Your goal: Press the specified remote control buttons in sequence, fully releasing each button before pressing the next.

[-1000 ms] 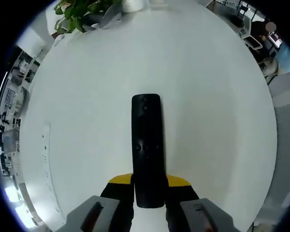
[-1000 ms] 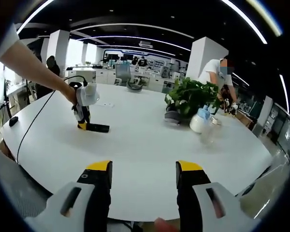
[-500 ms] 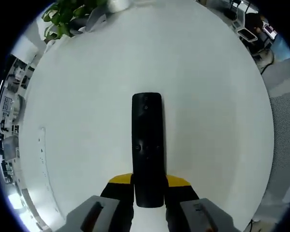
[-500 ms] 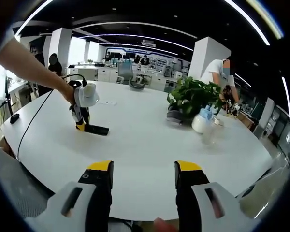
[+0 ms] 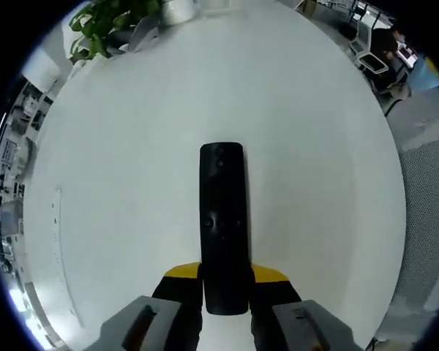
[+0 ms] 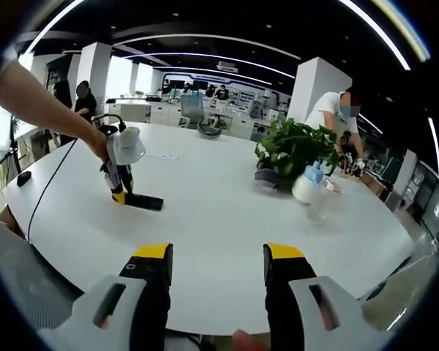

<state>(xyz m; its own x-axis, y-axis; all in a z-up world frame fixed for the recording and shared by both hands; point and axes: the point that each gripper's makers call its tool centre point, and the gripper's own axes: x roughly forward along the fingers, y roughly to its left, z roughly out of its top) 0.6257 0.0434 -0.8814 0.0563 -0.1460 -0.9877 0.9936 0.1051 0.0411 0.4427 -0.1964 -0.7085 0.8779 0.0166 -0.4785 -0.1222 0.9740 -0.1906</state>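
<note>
In the left gripper view, the left gripper is squeezing the near end of the black remote, which is lying flat on the white table.

In the right gripper view, the right gripper is hanging wide open with nothing in it. Across the table, the left gripper is pinching the remote, with a green plant sitting far off to the right.

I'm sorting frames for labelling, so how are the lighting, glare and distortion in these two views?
Left gripper view: even, soft light on the white table, the black remote sharp with its buttons faint, edges bowed by the fisheye. Right gripper view: ceiling light strips curve strongly, bright window glare at far left, the plant and bottle fairly clear.
</note>
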